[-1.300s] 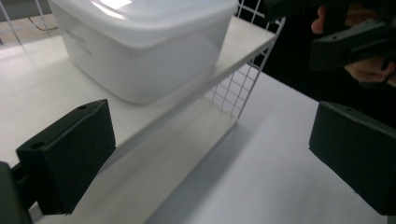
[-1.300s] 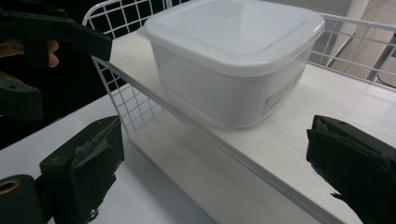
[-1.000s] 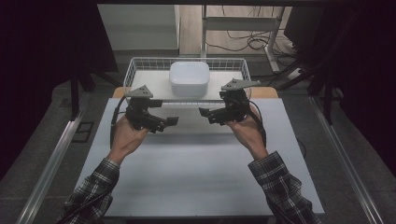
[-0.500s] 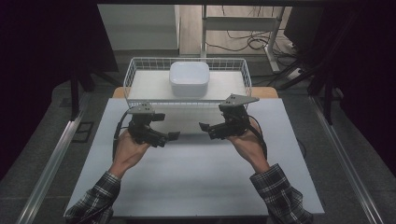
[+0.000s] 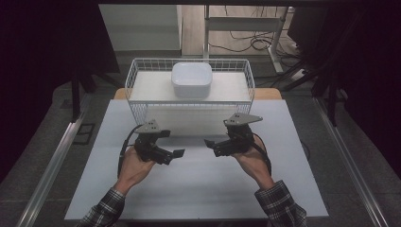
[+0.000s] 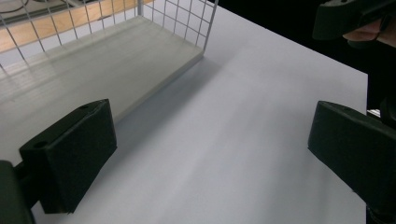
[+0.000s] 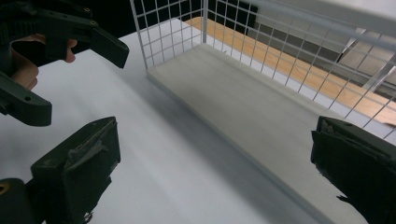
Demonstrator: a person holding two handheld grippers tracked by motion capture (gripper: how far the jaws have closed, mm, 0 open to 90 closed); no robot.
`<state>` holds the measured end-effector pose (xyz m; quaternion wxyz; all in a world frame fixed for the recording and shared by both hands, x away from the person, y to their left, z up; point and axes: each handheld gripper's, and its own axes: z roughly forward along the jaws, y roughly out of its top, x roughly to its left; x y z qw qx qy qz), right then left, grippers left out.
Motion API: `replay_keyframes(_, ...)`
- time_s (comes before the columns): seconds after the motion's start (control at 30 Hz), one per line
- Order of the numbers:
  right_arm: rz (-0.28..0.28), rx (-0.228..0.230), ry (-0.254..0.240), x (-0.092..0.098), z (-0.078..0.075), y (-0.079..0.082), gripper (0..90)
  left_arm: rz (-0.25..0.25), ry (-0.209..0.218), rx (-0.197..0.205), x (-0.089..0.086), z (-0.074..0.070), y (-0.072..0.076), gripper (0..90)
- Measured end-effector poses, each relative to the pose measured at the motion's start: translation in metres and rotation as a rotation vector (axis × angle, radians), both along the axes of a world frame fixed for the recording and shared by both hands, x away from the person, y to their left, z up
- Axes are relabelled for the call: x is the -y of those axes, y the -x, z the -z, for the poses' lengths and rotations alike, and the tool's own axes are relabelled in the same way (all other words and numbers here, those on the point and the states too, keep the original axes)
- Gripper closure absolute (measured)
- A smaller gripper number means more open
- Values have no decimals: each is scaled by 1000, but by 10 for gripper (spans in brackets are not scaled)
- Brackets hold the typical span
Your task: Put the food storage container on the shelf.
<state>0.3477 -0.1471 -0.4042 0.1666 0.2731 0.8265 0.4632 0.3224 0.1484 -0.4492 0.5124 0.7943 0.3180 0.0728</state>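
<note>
A white wire basket (image 5: 137,85) stands at the table's far side, and a white square bowl (image 5: 191,79) sits inside it toward the back. My left gripper (image 5: 176,153) is held over the white table in front of the basket, open, nothing between its jaws. My right gripper (image 5: 211,144) faces it from the right, also open and empty. The two point toward each other with a small gap. In the left gripper view my jaws stand wide apart (image 6: 210,158) beside the basket's near corner (image 6: 201,51). The right gripper view has wide jaws (image 7: 215,172) before the basket floor (image 7: 243,98), with the left gripper (image 7: 42,60) beyond.
The white table top (image 5: 198,189) spreads out in front of the basket. Metal rails (image 5: 52,161) run along both sides of the table. Cables and a frame lie on the floor (image 5: 246,42) behind the basket. Dark curtains close in left and right.
Both hands have drawn back toward the table's near side, away from the basket. The grippers stay open and still face each other.
</note>
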Motion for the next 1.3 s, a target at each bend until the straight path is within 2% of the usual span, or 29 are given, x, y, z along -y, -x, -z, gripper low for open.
replay_keyframes(0.33, 13, -3, 30, 10, 24, 18, 0, -41, -12, 40, -7, 18, 20, 11)
replay_keyframes(0.4, 15, -14, 19, 13, 26, 22, 0, -45, -24, 46, -7, 22, 24, 14)
replay_keyframes(0.53, 24, -21, 20, 19, 32, 28, 0, -45, -77, 52, -6, 30, 33, 21)
replay_keyframes(0.77, 52, -6, 33, 33, 45, 40, 0, -51, -71, 28, -13, 42, 49, 22)
replay_keyframes(1.07, 116, 15, 14, 62, 56, 55, 0, -92, -70, 22, -28, 55, 68, 22)
replay_keyframes(1.17, 130, 20, 17, 67, 58, 58, 0, -104, -76, 21, -34, 59, 75, 22)
replay_keyframes(1.3, 156, 23, 30, 77, 63, 65, 0, -108, -114, 33, -38, 62, 83, 16)
